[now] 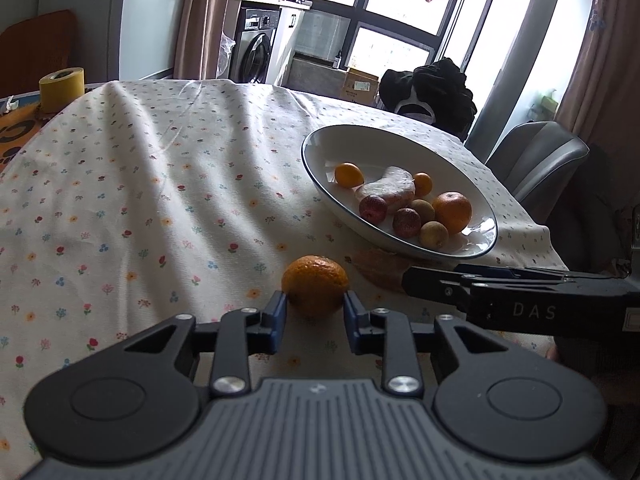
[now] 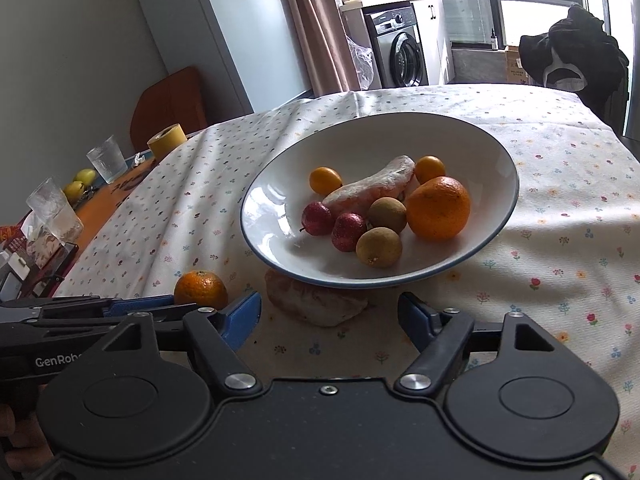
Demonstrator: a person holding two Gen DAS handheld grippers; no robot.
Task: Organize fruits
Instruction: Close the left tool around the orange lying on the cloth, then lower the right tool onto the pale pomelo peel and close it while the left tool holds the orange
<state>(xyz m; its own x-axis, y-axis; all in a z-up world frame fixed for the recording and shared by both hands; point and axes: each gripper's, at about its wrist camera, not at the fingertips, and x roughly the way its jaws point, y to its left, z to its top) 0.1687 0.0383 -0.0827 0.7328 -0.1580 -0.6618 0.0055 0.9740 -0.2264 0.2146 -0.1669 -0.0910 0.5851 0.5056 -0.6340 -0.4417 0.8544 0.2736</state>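
A white bowl (image 1: 320, 136) (image 2: 280, 256) with a blue rim holds a large orange (image 2: 438, 208), two small orange fruits, two red fruits, two brown fruits and a plastic-wrapped piece (image 2: 372, 188). A mandarin (image 1: 315, 284) (image 2: 201, 289) rests on the flowered cloth in front of the bowl. My left gripper (image 1: 315, 307) has a blue fingertip pressed against each side of it. A wrapped brownish lump (image 2: 316, 300) (image 1: 376, 268) lies against the bowl's near rim. My right gripper (image 2: 330, 312) (image 1: 412, 282) stands open just in front of that lump, not touching it.
A yellow tape roll (image 1: 62, 88) (image 2: 166, 140), two glasses (image 2: 108, 158) and yellow-green fruits (image 2: 80, 184) sit on the bare tabletop at the left. A grey chair (image 1: 540, 160) and a black garment (image 1: 432, 88) stand beyond the table's far right edge.
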